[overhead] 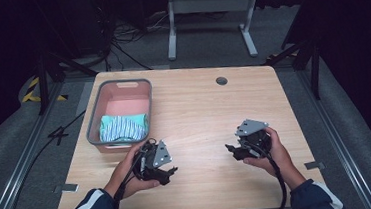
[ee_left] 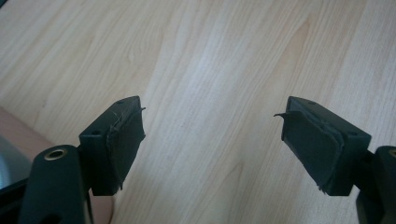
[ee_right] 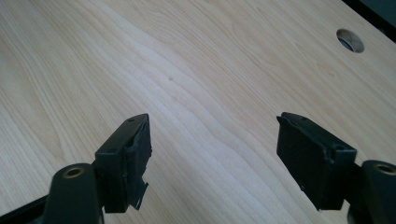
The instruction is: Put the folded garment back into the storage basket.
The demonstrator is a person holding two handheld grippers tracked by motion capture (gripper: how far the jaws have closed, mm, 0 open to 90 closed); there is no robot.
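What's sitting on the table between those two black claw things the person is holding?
Nothing: in the high view, bare light wooden tabletop lies between the left gripper and the right gripper. The striped folded cloth sits apart in the grey-rimmed pink plastic tub.

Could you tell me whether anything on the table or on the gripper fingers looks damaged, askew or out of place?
The black pads on the fingers of the left gripper look frayed, with loose threads and lifted corners, and the right gripper pads are ragged at the lower edge. Otherwise nothing stands out: the striped cloth lies folded inside the bin.
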